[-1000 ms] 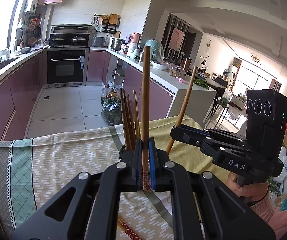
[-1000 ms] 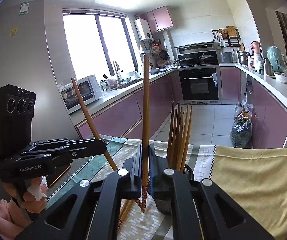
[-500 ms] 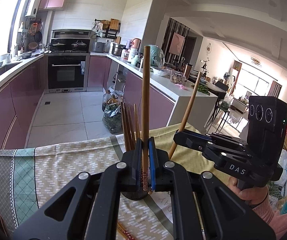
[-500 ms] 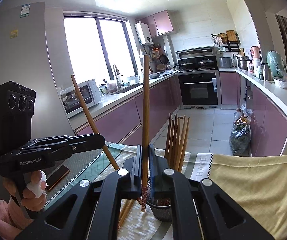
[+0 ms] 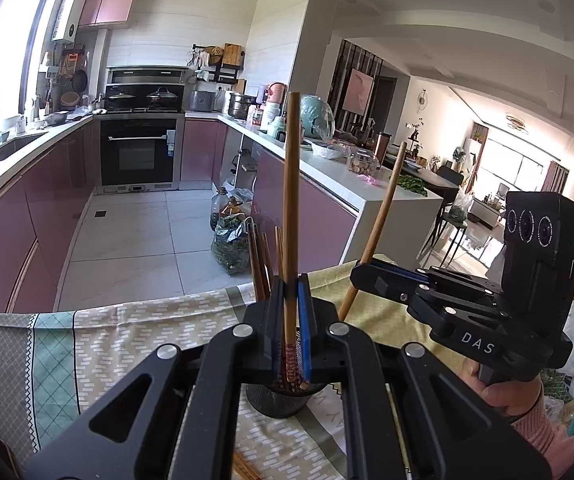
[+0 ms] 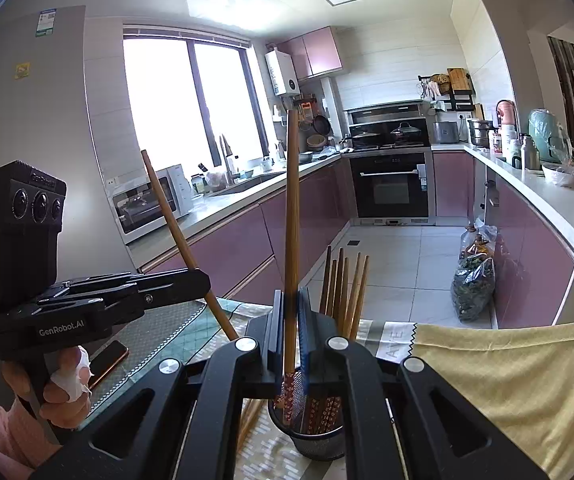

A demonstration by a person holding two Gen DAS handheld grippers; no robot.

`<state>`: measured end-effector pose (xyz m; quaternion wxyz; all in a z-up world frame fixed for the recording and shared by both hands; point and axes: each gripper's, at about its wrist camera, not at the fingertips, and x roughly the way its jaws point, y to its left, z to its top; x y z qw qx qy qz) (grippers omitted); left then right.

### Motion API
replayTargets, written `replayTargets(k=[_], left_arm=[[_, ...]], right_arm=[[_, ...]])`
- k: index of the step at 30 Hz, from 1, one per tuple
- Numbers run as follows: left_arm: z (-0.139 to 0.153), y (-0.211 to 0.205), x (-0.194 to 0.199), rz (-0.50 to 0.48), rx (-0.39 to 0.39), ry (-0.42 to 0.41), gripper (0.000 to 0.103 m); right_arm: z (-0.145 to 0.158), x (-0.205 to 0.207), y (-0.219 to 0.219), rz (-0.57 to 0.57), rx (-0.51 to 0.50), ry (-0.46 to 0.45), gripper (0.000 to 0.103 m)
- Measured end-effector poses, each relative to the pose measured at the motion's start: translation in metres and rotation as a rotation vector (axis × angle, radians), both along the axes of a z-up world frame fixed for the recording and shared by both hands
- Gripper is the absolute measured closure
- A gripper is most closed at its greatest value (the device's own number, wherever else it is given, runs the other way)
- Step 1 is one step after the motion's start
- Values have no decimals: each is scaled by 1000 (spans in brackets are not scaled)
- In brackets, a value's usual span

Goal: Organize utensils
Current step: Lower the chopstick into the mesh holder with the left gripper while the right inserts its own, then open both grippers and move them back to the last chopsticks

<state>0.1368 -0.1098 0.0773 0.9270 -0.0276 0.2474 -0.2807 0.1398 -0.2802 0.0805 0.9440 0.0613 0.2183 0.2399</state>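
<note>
My left gripper (image 5: 289, 292) is shut on a brown chopstick (image 5: 290, 200), held upright with its patterned lower end just over the black mesh holder (image 5: 283, 400). My right gripper (image 6: 290, 308) is shut on another upright chopstick (image 6: 291, 216), whose patterned end dips into the same holder (image 6: 319, 446). Several chopsticks (image 6: 343, 288) stand in that holder. Each gripper shows in the other's view: the right one (image 5: 361, 274) to the right of the holder, the left one (image 6: 203, 280) to its left, each with its chopstick tilted.
The holder stands on a table with a patterned green-and-beige cloth (image 5: 127, 328) and a yellow cloth (image 6: 499, 364). Loose chopsticks (image 6: 249, 420) lie on the table beside the holder. A phone (image 6: 109, 360) lies at the left. Kitchen counters and floor lie beyond the table edge.
Both grippers have come lower and closer over the holder. The patterned ends of both chopsticks now reach its rim; the right one enters it.
</note>
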Motion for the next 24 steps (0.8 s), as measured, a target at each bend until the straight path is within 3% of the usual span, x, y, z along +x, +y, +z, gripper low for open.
replayTargets(k=[24], left_arm=[[-17,-17,6,-8,82,73,95]], right_arm=[[-25,25,5,-34,-24,81,97]])
